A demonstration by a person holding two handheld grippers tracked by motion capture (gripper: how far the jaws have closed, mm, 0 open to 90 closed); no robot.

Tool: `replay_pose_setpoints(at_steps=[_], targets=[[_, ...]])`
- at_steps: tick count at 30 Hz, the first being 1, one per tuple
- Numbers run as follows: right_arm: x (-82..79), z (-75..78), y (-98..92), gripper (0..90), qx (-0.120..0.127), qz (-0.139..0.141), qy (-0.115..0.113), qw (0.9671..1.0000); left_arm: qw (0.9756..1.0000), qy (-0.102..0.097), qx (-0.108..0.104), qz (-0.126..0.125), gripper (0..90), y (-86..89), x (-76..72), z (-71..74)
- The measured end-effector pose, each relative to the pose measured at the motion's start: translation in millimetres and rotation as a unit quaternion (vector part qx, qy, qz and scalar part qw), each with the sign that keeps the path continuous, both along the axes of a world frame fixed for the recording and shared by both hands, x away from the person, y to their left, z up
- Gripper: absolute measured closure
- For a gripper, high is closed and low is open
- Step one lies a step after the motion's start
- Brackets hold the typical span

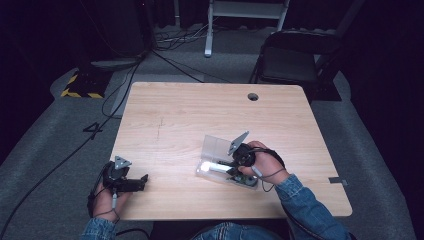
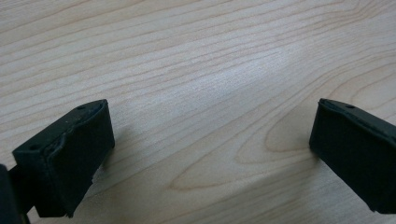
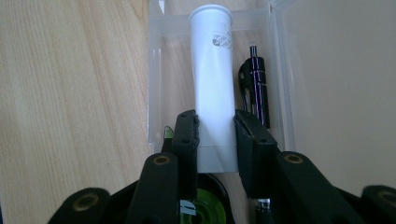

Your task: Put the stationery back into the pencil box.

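A clear plastic box [image 1: 204,170] lies open on the wooden table [image 1: 200,110], its lid [image 1: 216,146] folded back. Inside it lies a white tube [image 3: 212,74], seen in the high view as a bright white tube [image 1: 212,167]. My right gripper [image 3: 216,135] is shut on the tube's near end, one pad pressing on each side. A black pen with purple lines [image 3: 256,88] lies beside the tube in the box, and something round and green [image 3: 203,210] sits under the jaws. My left gripper [image 2: 210,126] rests open over bare wood at the table's front left [image 1: 142,181].
A round cable hole [image 1: 253,96] sits near the table's far edge. Behind the table are a dark folding chair [image 1: 295,60], a white stand [image 1: 210,30] and a yellow-and-black striped base [image 1: 80,87], with cables across the grey floor.
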State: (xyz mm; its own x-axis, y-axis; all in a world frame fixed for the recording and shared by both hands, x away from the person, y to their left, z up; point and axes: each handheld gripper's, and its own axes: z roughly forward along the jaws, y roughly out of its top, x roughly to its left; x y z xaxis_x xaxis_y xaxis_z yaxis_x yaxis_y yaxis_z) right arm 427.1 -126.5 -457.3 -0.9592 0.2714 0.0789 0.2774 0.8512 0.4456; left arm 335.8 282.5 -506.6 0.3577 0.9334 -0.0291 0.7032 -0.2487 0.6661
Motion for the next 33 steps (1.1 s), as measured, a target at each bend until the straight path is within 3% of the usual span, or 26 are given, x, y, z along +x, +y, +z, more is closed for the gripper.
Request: replay_pose_setpoints(at_steps=[11,20,26,30,33], targets=[[1.9,-1.8,-0.4,67.4,-0.003,0.005,-0.027,0.9996,1.0000,0.000,0.001,-0.003,0.1,0.3,0.7,0.1],[0.9,0.4,-1.6,63.6,0.002,0.001,-0.024,0.9997,1.0000,0.000,0.002,-0.003,0.1,0.3,0.7,0.1],[-0.7,6.9,-5.2,58.2,0.021,0.000,-0.038,0.9990,1.0000,0.002,0.001,-0.003,0.1,0.2,1.1,0.1],[-3.8,21.4,-12.2,48.1,0.058,-0.015,-0.062,0.9963,1.0000,0.002,0.000,-0.003,0.1,0.2,1.3,0.1],[-6.5,31.5,-18.5,40.4,0.090,-0.033,-0.076,0.9924,1.0000,0.002,0.000,-0.002,0.2,0.2,1.0,0.1]])
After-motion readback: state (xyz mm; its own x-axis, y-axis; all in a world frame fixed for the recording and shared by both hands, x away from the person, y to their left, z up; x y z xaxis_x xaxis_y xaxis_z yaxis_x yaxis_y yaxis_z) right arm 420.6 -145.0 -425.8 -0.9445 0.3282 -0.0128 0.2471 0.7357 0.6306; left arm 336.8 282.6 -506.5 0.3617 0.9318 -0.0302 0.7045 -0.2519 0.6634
